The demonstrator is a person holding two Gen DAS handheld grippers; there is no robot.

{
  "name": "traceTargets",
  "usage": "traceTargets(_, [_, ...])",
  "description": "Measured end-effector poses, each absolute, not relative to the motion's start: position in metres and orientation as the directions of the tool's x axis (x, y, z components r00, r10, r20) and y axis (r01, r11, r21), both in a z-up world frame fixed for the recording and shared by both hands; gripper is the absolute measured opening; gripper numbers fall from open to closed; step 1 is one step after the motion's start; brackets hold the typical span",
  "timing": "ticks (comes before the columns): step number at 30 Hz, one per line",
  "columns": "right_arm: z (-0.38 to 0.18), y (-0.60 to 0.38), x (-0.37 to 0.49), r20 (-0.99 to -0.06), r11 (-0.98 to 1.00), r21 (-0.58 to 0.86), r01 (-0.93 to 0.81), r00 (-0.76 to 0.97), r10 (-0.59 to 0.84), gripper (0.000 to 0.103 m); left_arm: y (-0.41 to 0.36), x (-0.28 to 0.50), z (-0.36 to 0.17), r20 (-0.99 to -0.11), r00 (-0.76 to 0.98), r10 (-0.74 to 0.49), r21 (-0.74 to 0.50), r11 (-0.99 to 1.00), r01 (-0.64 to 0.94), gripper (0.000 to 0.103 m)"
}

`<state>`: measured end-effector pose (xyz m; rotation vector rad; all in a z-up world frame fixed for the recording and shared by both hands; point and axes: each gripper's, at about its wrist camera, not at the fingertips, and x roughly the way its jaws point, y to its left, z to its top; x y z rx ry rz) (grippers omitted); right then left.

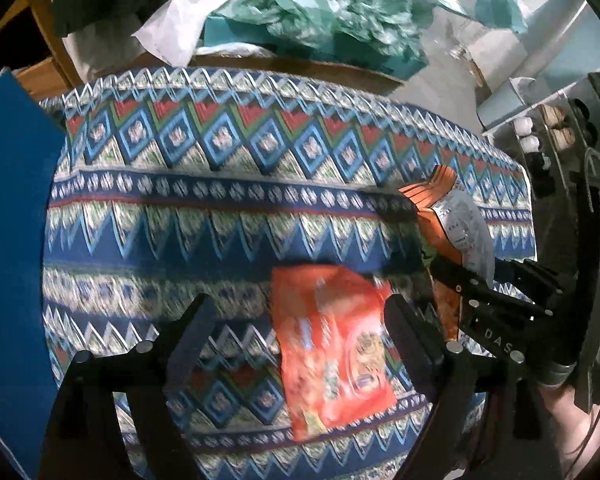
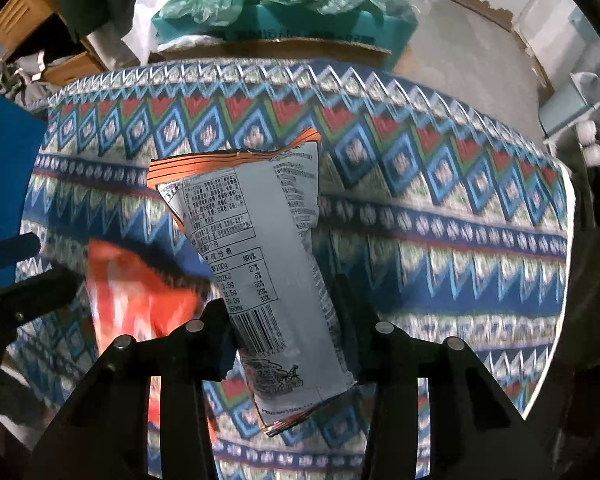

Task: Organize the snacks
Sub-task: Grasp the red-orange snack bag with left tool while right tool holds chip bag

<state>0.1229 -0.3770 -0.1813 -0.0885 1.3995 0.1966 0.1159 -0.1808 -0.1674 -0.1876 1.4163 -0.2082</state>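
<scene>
Above patterned cloth (image 2: 440, 208): right gripper (image 2: 280, 320) clamps grey packet (image 2: 256, 240); far edge free.

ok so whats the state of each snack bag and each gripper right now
grey snack bag: pinched in the right gripper, lifted off the patterned cloth, back label facing the camera
red snack bag: lying flat on the cloth, not gripped
left gripper: open, fingers either side of the red bag
right gripper: shut on the grey bag
</scene>
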Motion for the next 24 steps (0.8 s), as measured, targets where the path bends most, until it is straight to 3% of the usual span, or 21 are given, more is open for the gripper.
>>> traceTargets(15, [-0.173,-0.425,0.050,-0.986,0.991,0.078,-0.110,0.140,0.093,0.041,-0.208,0.083,-0.198,-0.951,0.073,-0.300,-0.304,0.951,-0.058,0.087])
traceTargets(24, [-0.178,-0.428,0.058,-0.984,0.990,0.092,-0.108,0.140,0.107,0.041,-0.223,0.083,-0.220,-0.965,0.060,-0.256,-0.260,0.964,-0.054,0.087])
